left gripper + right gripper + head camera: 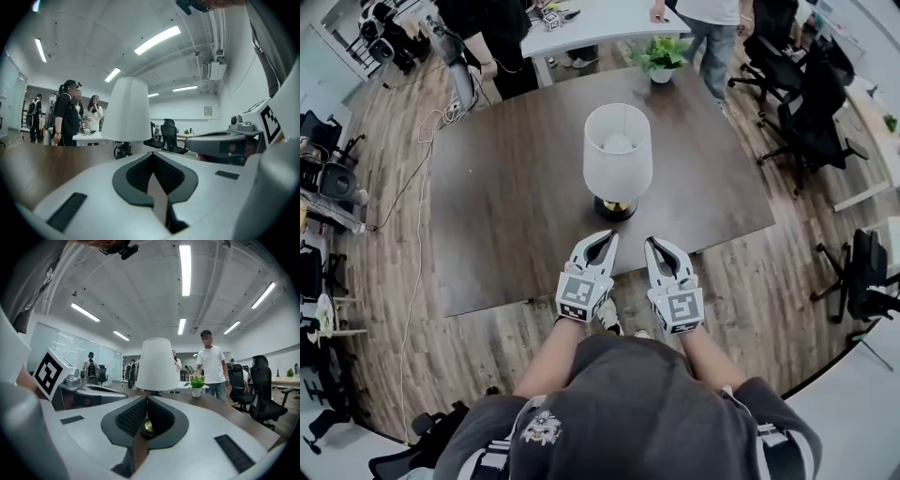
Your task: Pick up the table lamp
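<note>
The table lamp [618, 155] stands upright near the middle of the dark wooden table [506, 206]; it has a white shade and a dark, brass-trimmed base [616, 208]. My left gripper [607, 235] and right gripper [652, 243] hover side by side over the table's near edge, just short of the base, and both are shut and hold nothing. In the left gripper view the lamp's shade [129, 110] rises beyond my closed left gripper [152, 154]. In the right gripper view the shade [157, 364] stands straight ahead of my right gripper [146, 398].
A small potted plant [661, 58] sits at the table's far edge. People stand beyond it around a white table [600, 19]. Black office chairs [811, 103] are at the right, and cables and equipment lie on the floor at the left.
</note>
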The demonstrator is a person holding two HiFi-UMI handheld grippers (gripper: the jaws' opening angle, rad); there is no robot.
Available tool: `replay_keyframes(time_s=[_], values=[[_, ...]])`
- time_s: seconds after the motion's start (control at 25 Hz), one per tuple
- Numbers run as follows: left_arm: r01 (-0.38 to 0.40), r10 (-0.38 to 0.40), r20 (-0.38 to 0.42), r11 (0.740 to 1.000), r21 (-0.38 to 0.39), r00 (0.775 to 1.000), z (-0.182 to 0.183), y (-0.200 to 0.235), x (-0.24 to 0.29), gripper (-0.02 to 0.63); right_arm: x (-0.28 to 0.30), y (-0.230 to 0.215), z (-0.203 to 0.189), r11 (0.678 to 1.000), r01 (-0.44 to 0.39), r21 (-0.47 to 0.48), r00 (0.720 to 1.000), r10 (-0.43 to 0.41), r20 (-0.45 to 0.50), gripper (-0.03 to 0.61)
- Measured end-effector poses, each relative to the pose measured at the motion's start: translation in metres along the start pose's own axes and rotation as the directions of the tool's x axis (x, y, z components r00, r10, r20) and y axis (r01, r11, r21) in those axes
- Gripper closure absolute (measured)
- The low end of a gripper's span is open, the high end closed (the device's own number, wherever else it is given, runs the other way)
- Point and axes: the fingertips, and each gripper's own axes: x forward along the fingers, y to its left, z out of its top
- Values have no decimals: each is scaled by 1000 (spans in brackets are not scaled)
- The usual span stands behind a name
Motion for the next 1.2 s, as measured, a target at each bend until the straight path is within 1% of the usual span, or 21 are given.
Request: replay_keyframes(time_s=[0.28,0.44,0.6,0.64,0.76,0.88,0.96,1.2], values=[[30,-30,-30,1000,-6,999,-14,34,26,612,38,-12,-10,999,44,7,998,-44,-34,552],[34,-34,-33,999,2,999,-21,41,35,612,47,-21,-23,995,83,55,995,-80,-60,552],[30,-30,-41,1000,2,999,-31,48,36,608,53,-22,-36,991,97,90,992,-90,-87,552],[25,-25,-48,1000,2,999,-35,52,38,590,55,-23,-39,991,97,96,992,-89,-92,552],[-2,2,-72,1000,-2,997,-46,62,44,464,62,-25,-48,991,95,96,991,-85,-108,552],[-26,27,-77,1000,10,997,-51,75,56,445,71,-28,-57,992,93,80,990,-83,-118,552],[-28,30,-95,999,16,995,-63,80,66,426,77,-30,-64,993,90,73,989,-80,-124,551],[18,-16,-121,1000,22,993,-87,84,101,377,89,-42,-88,995,81,64,986,-71,-154,551]])
